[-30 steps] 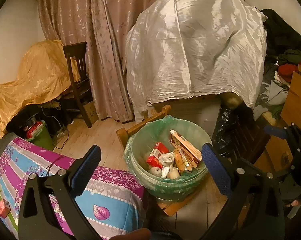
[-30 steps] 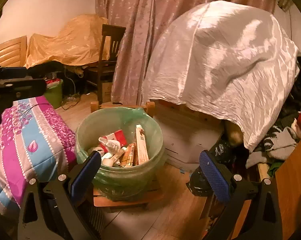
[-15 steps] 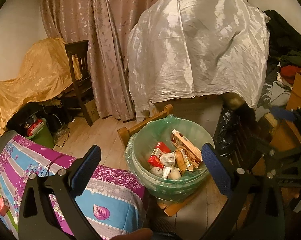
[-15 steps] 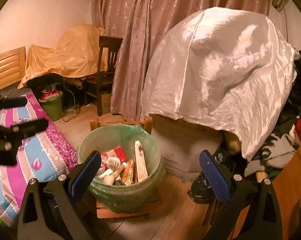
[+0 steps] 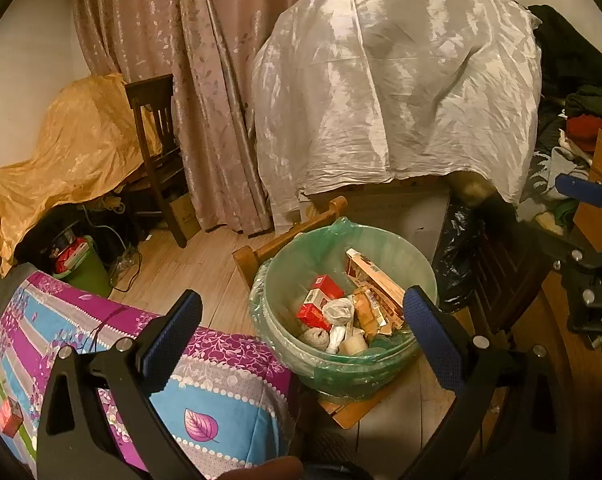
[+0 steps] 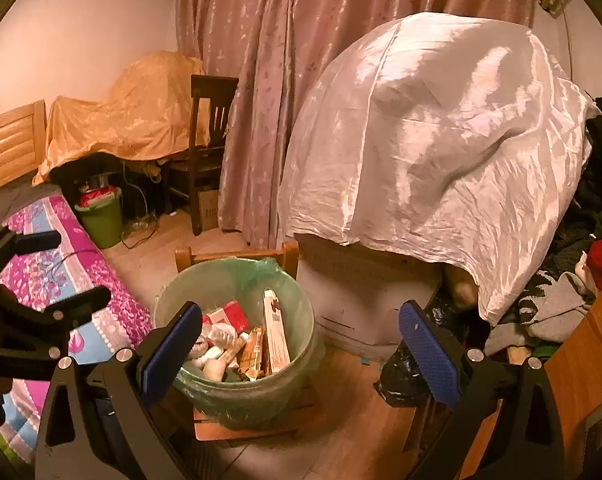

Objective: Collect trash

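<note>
Hovering over the bed edge with the left gripper, jaws spread wide and gripping nothing, blue pads framing the trash bin ahead

Sitting on a low wooden stool beside the patterned quilt, lined with a green plastic bag whose rim is folding over the edge

Holding inside: a red cigarette pack, a long cardboard box leaning against the far wall of the bin, a crumpled white wrapper, foil snack wrappers and pale wads at the bottom

Hanging at a similar height with the right gripper, fingers equally wide apart and empty, looking down on the same bin from its other side; appearing also at the right edge of the left wrist view, well apart from the bin

Showing the left gripper at the left edge of the right wrist view, above the quilt

Standing behind the bin: a white satin sheet draped over bulky furniture, pink curtains, a dark wooden chair and a golden cloth over another piece

Resting near the wall, a small green bucket; lying on the floor just right of the stool, a black plastic bag
</note>
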### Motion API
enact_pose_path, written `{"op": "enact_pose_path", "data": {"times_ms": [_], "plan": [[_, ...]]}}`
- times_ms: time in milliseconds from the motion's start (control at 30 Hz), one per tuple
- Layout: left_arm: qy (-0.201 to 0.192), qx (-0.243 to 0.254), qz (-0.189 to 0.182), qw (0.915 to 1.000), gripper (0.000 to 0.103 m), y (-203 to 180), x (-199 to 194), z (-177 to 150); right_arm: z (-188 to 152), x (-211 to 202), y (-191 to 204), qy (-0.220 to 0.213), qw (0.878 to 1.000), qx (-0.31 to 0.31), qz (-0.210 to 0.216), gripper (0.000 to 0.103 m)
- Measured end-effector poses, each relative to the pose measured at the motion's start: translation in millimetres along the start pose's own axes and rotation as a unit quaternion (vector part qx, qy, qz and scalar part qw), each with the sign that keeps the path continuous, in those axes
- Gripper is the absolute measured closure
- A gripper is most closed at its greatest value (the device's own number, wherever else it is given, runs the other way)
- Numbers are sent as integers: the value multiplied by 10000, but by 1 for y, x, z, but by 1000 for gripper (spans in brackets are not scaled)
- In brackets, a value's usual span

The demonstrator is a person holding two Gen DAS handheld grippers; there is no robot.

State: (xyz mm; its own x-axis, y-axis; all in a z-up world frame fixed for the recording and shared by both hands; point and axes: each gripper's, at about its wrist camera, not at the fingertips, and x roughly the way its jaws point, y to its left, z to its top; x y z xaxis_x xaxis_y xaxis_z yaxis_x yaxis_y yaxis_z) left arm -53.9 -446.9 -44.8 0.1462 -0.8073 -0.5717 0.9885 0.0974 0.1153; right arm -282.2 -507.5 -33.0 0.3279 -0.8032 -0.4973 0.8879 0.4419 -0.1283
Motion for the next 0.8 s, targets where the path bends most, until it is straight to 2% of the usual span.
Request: {"op": "enact_pose_path", "data": {"times_ms": [233,433,800], "plan": [[-31,-31,92,9999,6,1,-2,2,1,3,1,152,9999,14,-46,5],[-26,6,103,9999,6,0,-2,4,4,12,6,525,9985,-111,-105,5],[13,14,166,9999,6,4,-4,9,8,13,6,619,9981,-42,46,5]]}}
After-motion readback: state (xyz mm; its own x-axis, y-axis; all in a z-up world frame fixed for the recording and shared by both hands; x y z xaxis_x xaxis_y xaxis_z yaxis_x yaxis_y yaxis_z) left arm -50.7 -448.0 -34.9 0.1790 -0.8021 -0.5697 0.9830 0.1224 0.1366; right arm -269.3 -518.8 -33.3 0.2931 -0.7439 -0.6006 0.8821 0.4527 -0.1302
